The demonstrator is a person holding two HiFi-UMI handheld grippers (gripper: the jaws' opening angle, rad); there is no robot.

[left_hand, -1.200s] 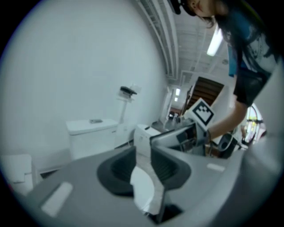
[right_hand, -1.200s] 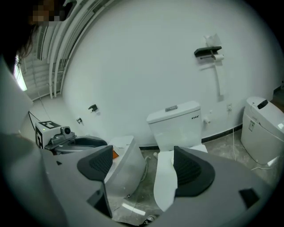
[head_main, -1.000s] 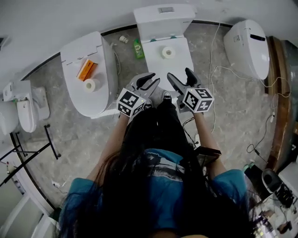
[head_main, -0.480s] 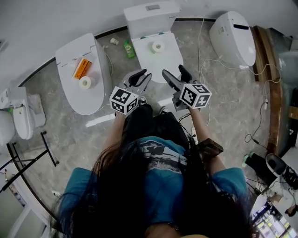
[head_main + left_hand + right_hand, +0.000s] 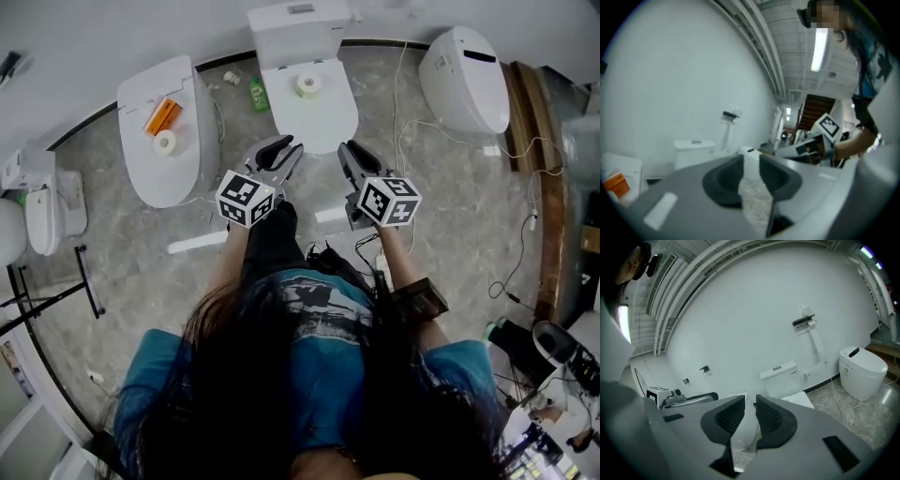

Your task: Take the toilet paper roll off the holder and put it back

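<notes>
A toilet paper roll (image 5: 307, 85) lies on the closed lid of the middle toilet (image 5: 323, 117), well beyond both grippers. A second roll (image 5: 165, 142) sits on the left toilet's lid. My left gripper (image 5: 279, 148) is held in the air in front of the person, open and empty. Beside it my right gripper (image 5: 354, 156) has just been closing; its jaws stand almost together with nothing between them. In the left gripper view the left gripper (image 5: 751, 169) frames only floor. The right gripper (image 5: 750, 412) faces the white wall. No holder is clear in any view.
An orange box (image 5: 161, 116) lies on the left toilet (image 5: 155, 178). A green bottle (image 5: 260, 94) stands on the floor between the toilets. A third toilet (image 5: 466, 80) stands at the right, with cables (image 5: 412, 131) trailing over the marbled floor. Small fixtures (image 5: 705, 369) hang on the wall.
The person has backed away from the middle toilet, so both grippers now sit farther from it. The right gripper's jaws, wide apart before, have come together.
</notes>
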